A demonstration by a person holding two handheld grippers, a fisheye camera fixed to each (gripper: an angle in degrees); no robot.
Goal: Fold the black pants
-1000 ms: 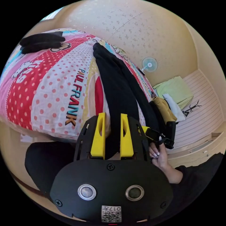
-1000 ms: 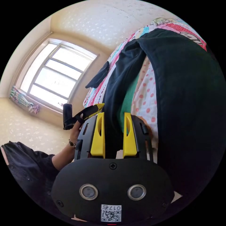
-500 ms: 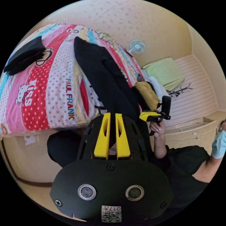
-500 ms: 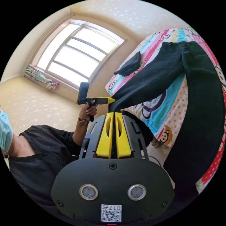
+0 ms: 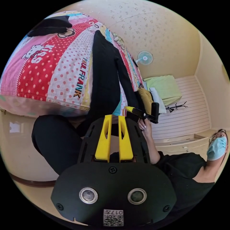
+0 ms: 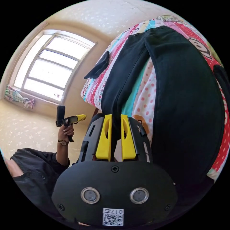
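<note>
Ahead of both grippers, the black pants (image 5: 105, 71) lay lengthwise on a patterned bedspread (image 5: 48, 71), legs running from the grippers toward the far waistband and hems spilling over the near bed edge. The left gripper (image 5: 114, 117) had its yellow jaws nearly together, a dark hem just beyond the tips; whether it pinched the fabric could not be told. The right gripper (image 6: 116, 117) was clenched on the other leg's hem. In the right gripper view, the person's left hand (image 6: 67, 131) held its tool raised, away from the bed.
</note>
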